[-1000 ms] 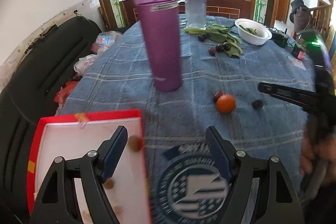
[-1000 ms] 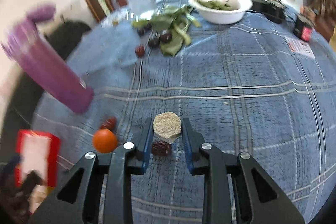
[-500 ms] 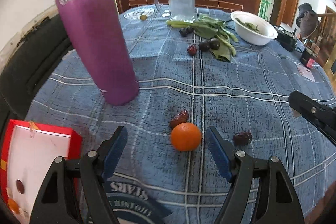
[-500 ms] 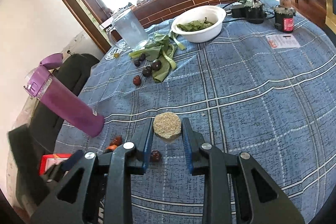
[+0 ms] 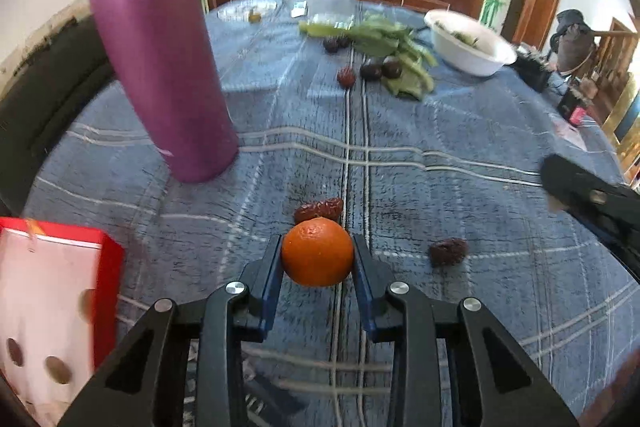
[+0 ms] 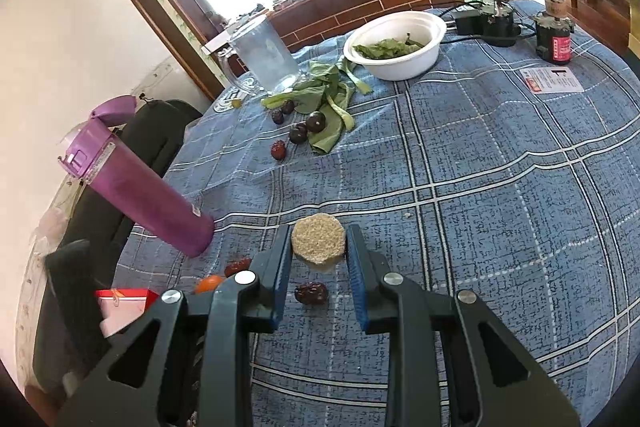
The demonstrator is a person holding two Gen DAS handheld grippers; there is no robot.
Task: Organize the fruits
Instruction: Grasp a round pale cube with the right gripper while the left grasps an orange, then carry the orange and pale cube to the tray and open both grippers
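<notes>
Low in the centre of the left wrist view, the left gripper [image 5: 317, 259] is clamped on the orange [image 5: 317, 251], both fingers pressed against its sides, with a red date [image 5: 319, 209] touching it just above and another date [image 5: 448, 251] to its right on the blue checked tablecloth [image 5: 440, 131]. At the left edge sits the red box [image 5: 60, 307], and the purple bottle [image 5: 160, 67] fills the upper left. In the right wrist view the right gripper [image 6: 319, 247] grips a round grainy cake [image 6: 318, 241] at lower centre, above a date [image 6: 311, 293] lying on the cloth.
</notes>
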